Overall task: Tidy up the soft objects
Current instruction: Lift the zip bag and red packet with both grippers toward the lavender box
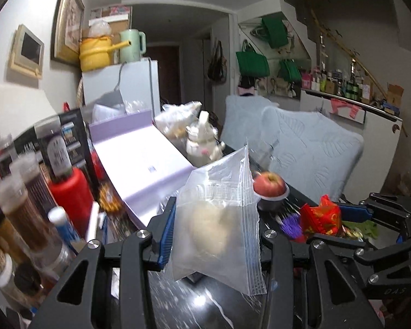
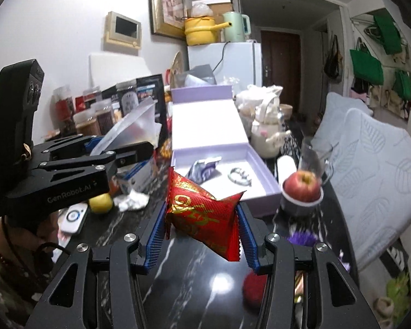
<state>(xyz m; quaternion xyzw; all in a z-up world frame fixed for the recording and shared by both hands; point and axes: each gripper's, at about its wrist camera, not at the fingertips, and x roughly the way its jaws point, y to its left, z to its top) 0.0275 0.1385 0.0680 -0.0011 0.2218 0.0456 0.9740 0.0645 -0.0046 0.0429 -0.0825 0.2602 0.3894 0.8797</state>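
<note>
Black linkage arms with blue ribbed pads fill the bottom of the left wrist view, where the left gripper (image 1: pixel 213 235) is nearly closed, pinching a clear zip bag (image 1: pixel 219 213) with a pale rounded lump inside, lifted above the dark marbled table (image 1: pixel 194 307). Beyond the bag, a red apple (image 1: pixel 269 184) sits in a small dark cup (image 1: pixel 271 203). To the left lies an open lilac gift box (image 1: pixel 145 159), and further left stand blurred spice jars (image 1: pixel 22 211) and a red bottle (image 1: pixel 71 194). A cream teapot (image 1: pixel 202 142) stands behind the box, and pale blue cushions (image 1: pixel 309 150) rise at the right. The right gripper (image 1: pixel 339 213) enters from the right edge, holding a red packet (image 1: pixel 320 216). From the right wrist view, the right gripper (image 2: pixel 202 227) is partly open, its blue pads clamped on either side of the red packet (image 2: pixel 202 213), which carries gold lettering and hangs above the table (image 2: pixel 183 279). Just behind it, the open lilac gift box (image 2: pixel 263 175) holds a small purple-and-silver pouch (image 2: pixel 205 167) and a bead bracelet (image 2: pixel 239 176). The apple (image 2: pixel 301 185) in its cup (image 2: pixel 298 205) sits right of the box, with an empty glass mug (image 2: pixel 315 153) behind. At left, the left gripper (image 2: pixel 117 148) holds the zip bag (image 2: pixel 134 126), with a yellow fruit (image 2: pixel 101 203) and crumpled paper (image 2: pixel 131 200) on the table beneath it.
</note>
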